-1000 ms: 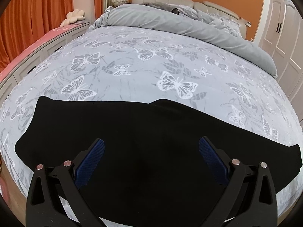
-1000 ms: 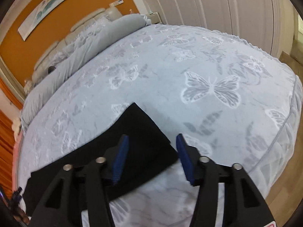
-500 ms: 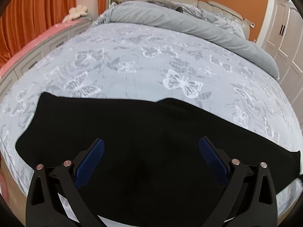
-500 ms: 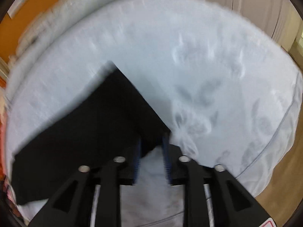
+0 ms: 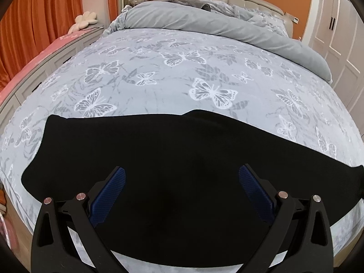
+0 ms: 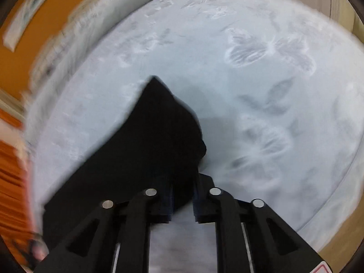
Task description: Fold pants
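The black pants [image 5: 173, 163] lie flat across the near end of the bed, stretched left to right. My left gripper [image 5: 182, 182] is open and empty, hovering just above the middle of the pants. In the blurred right wrist view my right gripper [image 6: 182, 195] is shut on the end of the pants [image 6: 145, 145]. That end is lifted off the bedspread and folds over a little at the corner.
The bed [image 5: 204, 72] has a grey butterfly-print bedspread. A rolled grey duvet [image 5: 204, 22] lies at the headboard. Orange curtains [image 5: 34, 22] and a low cabinet with a pink top [image 5: 50, 52] stand on the left. White wardrobe doors [image 5: 336, 34] stand on the right.
My right gripper has closed on the end of the pants and lifted it, moving fast. My left gripper stays open and has hardly moved.
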`<control>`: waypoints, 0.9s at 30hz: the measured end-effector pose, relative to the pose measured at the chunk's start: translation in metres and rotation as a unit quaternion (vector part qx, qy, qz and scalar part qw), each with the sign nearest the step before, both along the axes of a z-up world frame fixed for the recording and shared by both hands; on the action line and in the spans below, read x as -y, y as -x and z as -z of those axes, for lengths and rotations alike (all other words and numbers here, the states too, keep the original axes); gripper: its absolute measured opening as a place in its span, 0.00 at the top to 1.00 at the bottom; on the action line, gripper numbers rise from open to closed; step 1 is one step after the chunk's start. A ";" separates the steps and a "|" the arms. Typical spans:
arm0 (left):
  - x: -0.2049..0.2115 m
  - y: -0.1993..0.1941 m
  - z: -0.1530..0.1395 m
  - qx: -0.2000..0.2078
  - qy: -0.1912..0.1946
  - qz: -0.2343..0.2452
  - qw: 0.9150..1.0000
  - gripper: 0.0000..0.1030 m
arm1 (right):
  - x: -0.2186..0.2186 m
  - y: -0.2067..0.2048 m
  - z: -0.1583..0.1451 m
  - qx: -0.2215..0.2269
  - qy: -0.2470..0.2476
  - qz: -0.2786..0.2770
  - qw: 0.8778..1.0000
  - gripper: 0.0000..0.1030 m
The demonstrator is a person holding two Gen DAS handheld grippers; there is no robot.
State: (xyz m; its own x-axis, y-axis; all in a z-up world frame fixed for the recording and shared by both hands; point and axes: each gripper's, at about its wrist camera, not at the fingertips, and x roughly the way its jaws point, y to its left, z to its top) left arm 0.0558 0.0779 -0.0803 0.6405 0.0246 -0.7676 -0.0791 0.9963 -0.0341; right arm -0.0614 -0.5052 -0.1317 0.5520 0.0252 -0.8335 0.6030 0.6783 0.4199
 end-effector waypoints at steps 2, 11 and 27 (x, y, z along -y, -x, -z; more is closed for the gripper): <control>-0.003 0.003 -0.001 0.003 -0.012 -0.004 1.000 0.05 | -0.017 -0.006 -0.023 0.039 0.018 -0.022 0.999 0.89; -0.049 0.012 -0.011 0.014 -0.008 -0.050 0.999 0.05 | -0.248 -0.084 -0.093 0.170 0.050 -0.323 0.930 0.88; -0.143 0.029 0.001 -0.006 0.016 -0.109 0.994 0.05 | -0.477 -0.126 -0.008 0.044 0.192 -0.514 0.835 0.78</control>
State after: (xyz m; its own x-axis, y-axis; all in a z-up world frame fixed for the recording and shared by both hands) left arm 0.0271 0.2214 -0.0811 0.6133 0.1381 -0.7777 -0.2939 0.9538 -0.0625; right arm 0.0649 -0.0279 -0.1239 0.4626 0.2639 -0.8463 -0.4027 0.9131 0.0646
